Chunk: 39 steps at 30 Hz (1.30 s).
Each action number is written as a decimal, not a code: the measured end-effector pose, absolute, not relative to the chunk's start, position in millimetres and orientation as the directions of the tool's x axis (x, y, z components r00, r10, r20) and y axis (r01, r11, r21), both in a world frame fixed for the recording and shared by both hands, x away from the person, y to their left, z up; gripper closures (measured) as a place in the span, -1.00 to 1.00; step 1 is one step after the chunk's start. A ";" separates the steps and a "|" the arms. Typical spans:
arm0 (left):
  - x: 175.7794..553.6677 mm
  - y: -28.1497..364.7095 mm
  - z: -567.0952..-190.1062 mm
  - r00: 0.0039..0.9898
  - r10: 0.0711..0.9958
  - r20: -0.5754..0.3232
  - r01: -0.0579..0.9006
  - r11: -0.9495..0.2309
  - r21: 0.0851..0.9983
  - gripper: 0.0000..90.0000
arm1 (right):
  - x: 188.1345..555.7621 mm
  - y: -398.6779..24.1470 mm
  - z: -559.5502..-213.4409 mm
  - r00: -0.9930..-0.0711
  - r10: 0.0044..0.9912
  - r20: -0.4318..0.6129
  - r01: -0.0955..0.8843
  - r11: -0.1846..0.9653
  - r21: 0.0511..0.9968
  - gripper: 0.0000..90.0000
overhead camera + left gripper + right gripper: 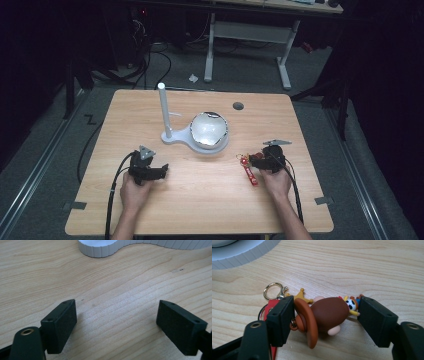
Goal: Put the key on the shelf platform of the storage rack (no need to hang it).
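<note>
From above, one wooden table [200, 200] carries one white stand [197, 137] with a single post and bowl at centre, and one keychain [248, 169] at lower right, well inside the table's edge with bare wood around it. The left gripper [162, 171] sits lower left, the right gripper [252, 161] against the keychain. In the left gripper view, the jaws are spread over bare wood, with the stand's base [100, 247] at the top. In the right gripper view, the keychain's brown figure [324, 315] lies between the spread jaws, touching or nearly touching both; its gold clasp [273, 290] lies upper left.
</note>
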State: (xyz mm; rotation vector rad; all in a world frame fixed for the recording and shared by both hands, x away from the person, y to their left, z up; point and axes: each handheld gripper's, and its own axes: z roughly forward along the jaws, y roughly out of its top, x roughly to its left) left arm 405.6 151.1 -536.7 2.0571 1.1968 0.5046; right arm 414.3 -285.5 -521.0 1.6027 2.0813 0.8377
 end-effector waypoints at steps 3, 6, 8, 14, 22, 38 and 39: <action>405.6 151.1 -536.6 0.498 0.867 -0.012 0.597 -0.333 0.730 -0.62 | 413.8 -285.2 -520.9 -0.298 0.953 0.052 0.722 0.189 0.665 -0.13; 405.6 151.1 -536.6 0.499 0.867 -0.012 0.597 -0.333 0.730 -0.62 | 412.0 -282.7 -521.6 -0.316 0.948 0.039 0.706 0.208 0.677 -0.12; 405.6 151.1 -536.6 0.498 0.867 -0.012 0.597 -0.333 0.730 -0.62 | 411.4 -281.9 -521.8 -0.324 0.945 0.034 0.699 0.215 0.683 -0.12; 405.6 151.1 -536.6 0.498 0.867 -0.012 0.597 -0.333 0.730 -0.62 | 407.9 -280.9 -519.1 -0.345 0.938 0.039 0.670 0.217 0.710 -0.11; 405.6 151.1 -536.6 0.498 0.867 -0.012 0.597 -0.333 0.730 -0.62 | 401.1 -283.9 -501.5 -0.378 0.924 0.052 0.633 0.218 0.743 -0.11; 405.6 151.1 -536.6 0.499 0.867 -0.012 0.597 -0.333 0.730 -0.62 | 392.6 -289.7 -463.2 -0.427 0.899 0.095 0.595 0.200 0.778 -0.11; 405.6 151.1 -536.6 0.499 0.867 -0.012 0.597 -0.334 0.730 -0.62 | 392.2 -289.5 -460.4 -0.430 0.898 0.097 0.594 0.200 0.779 -0.11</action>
